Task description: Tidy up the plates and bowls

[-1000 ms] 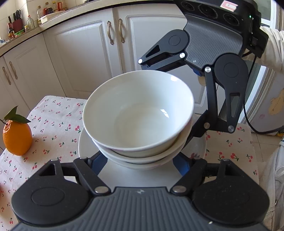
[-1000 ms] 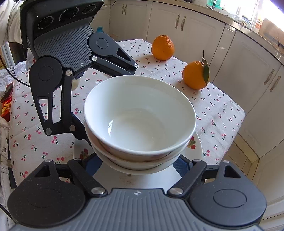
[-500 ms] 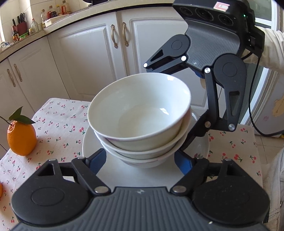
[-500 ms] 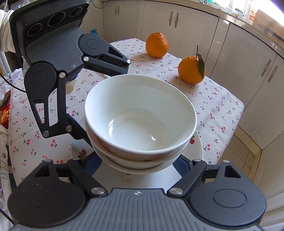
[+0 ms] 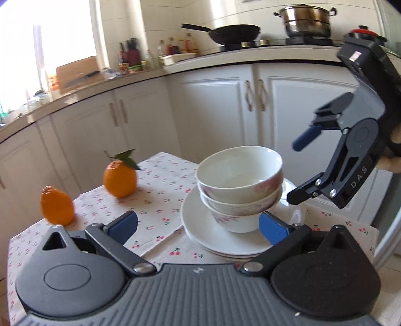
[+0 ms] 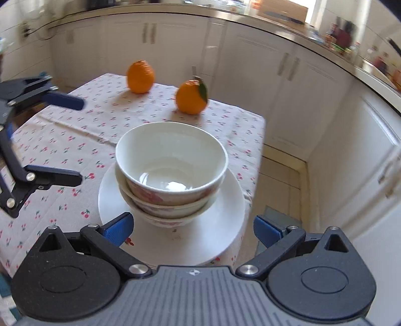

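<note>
**Both grippers standing wide open around the stacked bowls and plates**

The left gripper (image 5: 198, 227) is spreading its blue fingertips (image 5: 124, 223) wide, its jaws having just been opening, and nothing is pressing against either pad. The right-hand pad is sitting just beside the foot of the lowest bowl, though whether it is touching cannot be told; the other pad is hanging over bare cloth, well apart from the crockery. The right gripper (image 6: 191, 229) is likewise standing released, its jaws having just been opening too, with the near rim of the plates (image 6: 225, 200) lying between its two blue pads and neither pad gripping it.

The stack of bowls (image 6: 171, 170), three white ones nested with a faint pink pattern on their outer walls, is sitting upright on the plates, just ahead of both sets of jaws. The plates are resting on the cherry-print tablecloth (image 6: 62, 140) near the table's edge.

Seen from the left wrist, the right gripper's black frame is bearing the letters "DAS" on its side arm, and a small red and white label on its top is too small to read.

Further out, a leafed orange (image 6: 191, 96) and a second orange (image 6: 140, 76) are standing on the cloth, well apart from the stack. Behind them white cabinets (image 5: 213, 110) are running under a countertop, with a black wok (image 5: 235, 32) and a steel pot (image 5: 307, 21) on the stove.
</note>
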{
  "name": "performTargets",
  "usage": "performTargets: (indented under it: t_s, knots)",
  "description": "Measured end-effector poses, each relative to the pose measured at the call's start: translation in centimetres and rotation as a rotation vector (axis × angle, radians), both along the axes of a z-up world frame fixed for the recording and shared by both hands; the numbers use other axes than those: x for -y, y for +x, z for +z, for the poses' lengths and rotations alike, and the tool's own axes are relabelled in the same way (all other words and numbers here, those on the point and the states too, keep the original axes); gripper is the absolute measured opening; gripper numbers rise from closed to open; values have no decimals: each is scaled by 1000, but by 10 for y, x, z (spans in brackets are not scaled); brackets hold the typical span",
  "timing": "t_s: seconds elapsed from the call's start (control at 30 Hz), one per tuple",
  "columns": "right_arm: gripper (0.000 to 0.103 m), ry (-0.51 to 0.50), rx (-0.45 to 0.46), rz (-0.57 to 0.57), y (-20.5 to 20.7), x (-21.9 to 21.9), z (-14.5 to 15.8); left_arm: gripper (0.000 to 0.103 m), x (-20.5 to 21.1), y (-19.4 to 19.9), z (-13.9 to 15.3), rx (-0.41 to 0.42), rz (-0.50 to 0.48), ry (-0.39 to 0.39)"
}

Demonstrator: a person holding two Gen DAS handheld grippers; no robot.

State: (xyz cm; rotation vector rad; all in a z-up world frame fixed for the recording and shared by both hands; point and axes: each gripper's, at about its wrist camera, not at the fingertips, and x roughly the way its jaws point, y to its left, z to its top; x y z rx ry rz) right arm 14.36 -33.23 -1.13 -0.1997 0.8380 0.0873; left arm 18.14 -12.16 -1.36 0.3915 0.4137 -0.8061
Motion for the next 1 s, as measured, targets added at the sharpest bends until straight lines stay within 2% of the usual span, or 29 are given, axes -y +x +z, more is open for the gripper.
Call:
performTargets:
  t_s: [0.07,0.17,0.23,0.33,0.4,0.47,0.57,1.0]
  knots:
    - [103,17,19,-130,-12,-5,1,102,-7,-10,7,-9,68,-36]
    - [103,63,38,-258,-28,-15,4,102,-20,-20,22,-87,156,-109]
    - [103,87,63,-318,-40,-23,10,102,-24,-27,32,-115,223,-117]
    - [103,59,122,-377,-57,-38,22,102,-26,-44,40,-76,328,-88]
    - [103,47,149,-386,-67,-45,29,102,-27,-51,43,-70,382,-72]
    - [103,31,170,-391,-74,-52,36,102,-31,-54,45,-88,407,-92]
    - [103,24,189,-389,-81,-58,41,102,-36,-57,45,-112,413,-119]
    - [103,36,194,-381,-84,-67,40,102,-35,-60,40,-136,455,-115]
